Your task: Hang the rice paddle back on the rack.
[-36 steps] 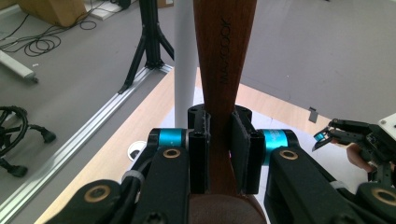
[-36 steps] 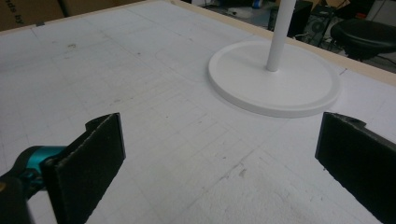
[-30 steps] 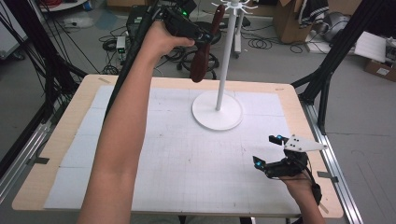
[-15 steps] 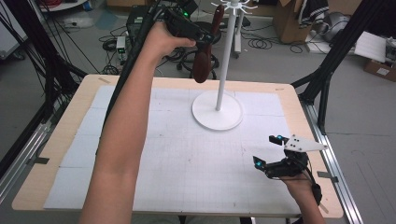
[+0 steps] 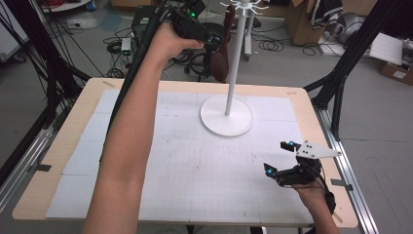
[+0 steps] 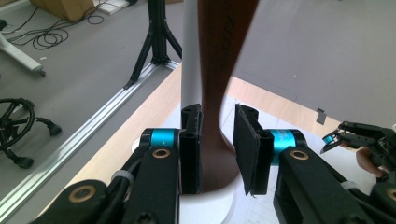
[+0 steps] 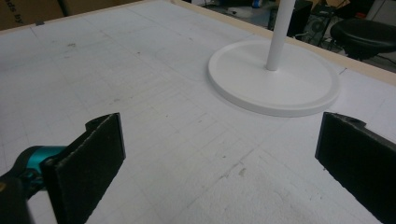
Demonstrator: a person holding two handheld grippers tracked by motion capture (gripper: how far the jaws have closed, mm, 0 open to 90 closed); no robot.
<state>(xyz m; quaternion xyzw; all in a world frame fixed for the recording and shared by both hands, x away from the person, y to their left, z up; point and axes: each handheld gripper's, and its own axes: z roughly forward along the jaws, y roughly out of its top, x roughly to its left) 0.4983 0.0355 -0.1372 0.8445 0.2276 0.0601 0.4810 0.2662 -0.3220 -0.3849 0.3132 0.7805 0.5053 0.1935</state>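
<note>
A dark brown wooden spoon (image 5: pixel 221 61) hangs bowl down from the hooks atop a white stand (image 5: pixel 235 58), close against its pole. My left gripper (image 5: pixel 217 41) is raised high at the spoon. In the left gripper view the spoon (image 6: pixel 219 70) runs between the pads. The left pad lies against it and a narrow gap shows at the right pad, so the left gripper (image 6: pixel 217 144) is open. My right gripper (image 5: pixel 277 157) rests low over the table's near right part, open wide with nothing between its pads (image 7: pixel 95 154).
The stand's round white base (image 7: pixel 273 84) sits at the table's far centre. A white gridded mat (image 5: pixel 195 170) covers the wooden table. Black frame legs (image 5: pixel 341 73), cables and boxes stand on the floor beyond the far edge.
The spoon's bowl has swung a little to the right, closer to the pole, with my left gripper following. The right gripper has not moved.
</note>
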